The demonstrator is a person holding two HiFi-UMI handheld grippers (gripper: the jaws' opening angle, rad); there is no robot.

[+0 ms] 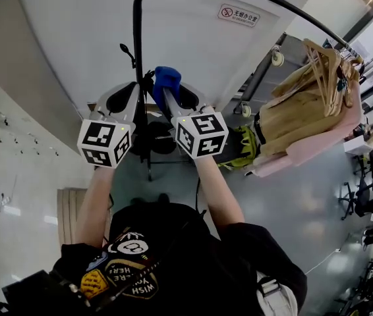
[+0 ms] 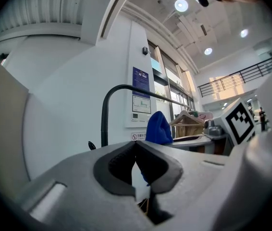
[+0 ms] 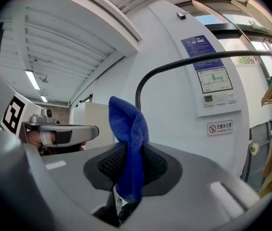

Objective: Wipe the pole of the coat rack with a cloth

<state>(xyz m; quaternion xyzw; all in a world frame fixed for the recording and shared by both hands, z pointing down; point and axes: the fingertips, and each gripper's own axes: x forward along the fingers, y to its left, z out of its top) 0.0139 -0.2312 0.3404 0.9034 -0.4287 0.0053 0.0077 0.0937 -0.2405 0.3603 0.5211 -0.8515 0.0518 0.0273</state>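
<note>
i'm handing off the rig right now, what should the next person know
Right hand-held gripper: shut on the blue cloth, which sticks up from its jaws.
Left hand-held gripper: shut, empty.
The coat rack's black pole stands just ahead, between the two grippers in the head view. The cloth looks just clear of it.
Done: cloth gripped.
To do: press the cloth onto the pole and wipe along it.

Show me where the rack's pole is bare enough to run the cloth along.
Bare: the upright pole above the cloth in the right tongs, and its bend across the white wall. Crowded: the far end, where hangers and coats hang.
</note>
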